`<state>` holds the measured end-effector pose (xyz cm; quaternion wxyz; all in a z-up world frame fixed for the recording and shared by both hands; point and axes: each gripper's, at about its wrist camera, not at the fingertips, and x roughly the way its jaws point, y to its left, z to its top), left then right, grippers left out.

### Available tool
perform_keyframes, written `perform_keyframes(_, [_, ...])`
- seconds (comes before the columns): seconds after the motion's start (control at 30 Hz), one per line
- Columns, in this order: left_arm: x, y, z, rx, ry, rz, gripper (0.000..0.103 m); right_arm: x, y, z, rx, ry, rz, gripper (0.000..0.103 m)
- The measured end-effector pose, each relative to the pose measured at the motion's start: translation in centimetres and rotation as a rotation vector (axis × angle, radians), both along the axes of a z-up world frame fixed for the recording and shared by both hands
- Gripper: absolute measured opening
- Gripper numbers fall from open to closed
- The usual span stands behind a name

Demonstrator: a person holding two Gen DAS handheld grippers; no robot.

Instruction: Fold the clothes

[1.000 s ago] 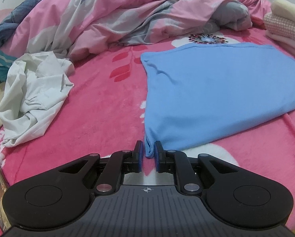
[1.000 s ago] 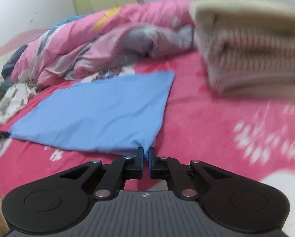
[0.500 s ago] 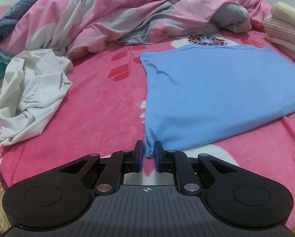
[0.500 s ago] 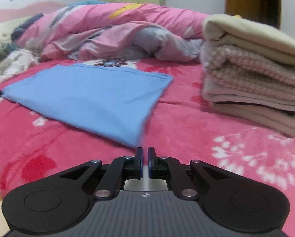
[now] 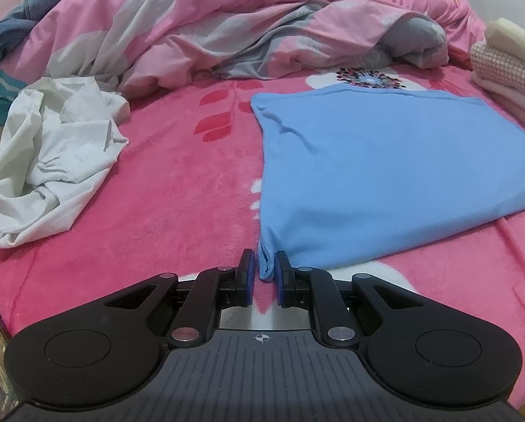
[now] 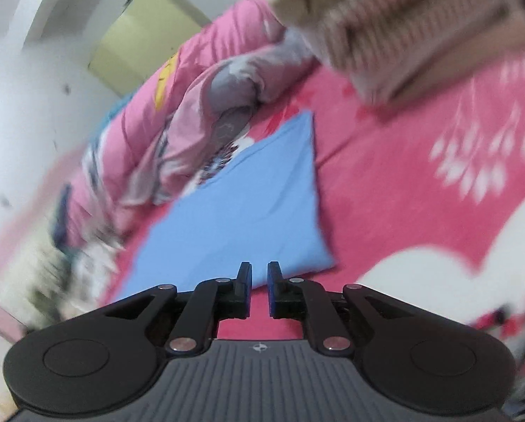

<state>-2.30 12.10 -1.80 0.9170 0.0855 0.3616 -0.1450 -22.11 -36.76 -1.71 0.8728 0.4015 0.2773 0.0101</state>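
Blue garment (image 5: 385,176): folded flat into a rough rectangle, lying on the pink floral blanket (image 5: 178,183) of the bed; near corner bunched into a small tail.

Left claw (image 5: 262,272): slightly parted, blue pads either side of that bunched corner; the cloth touches the right-hand pad, a sliver of gap shows on the other side, so no firm pinch.

Right claw (image 6: 259,277): a narrow gap between the fingers, nothing between them; it sits above the near edge of the blue garment (image 6: 238,218), the view tilted and smeared by blur.

White garment (image 5: 51,161): crumpled heap on the blanket, well apart from the blue one, to its left.

Pink and grey duvet (image 5: 227,24): bunched along the far side of the bed.

Stack of folded clothes (image 5: 508,74): cream and pink checked layers, near the blue garment's far right corner; also seen, blurred, in the right wrist view (image 6: 403,24).
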Motion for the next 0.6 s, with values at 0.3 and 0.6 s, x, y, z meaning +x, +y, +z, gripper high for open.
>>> perform_keyframes(0.3, [-1.3, 1.8, 2.2, -0.097, 0.009, 0.031, 0.013, -1.5, -1.6, 0.0, -0.068, 0.164, -0.299, 0.01])
perform_keyframes(0.6, [-1.9, 0.2, 3.3, -0.146, -0.012, -0.021, 0.013, 4.1, 4.2, 0.2, 0.012, 0.042, -0.121, 0.01])
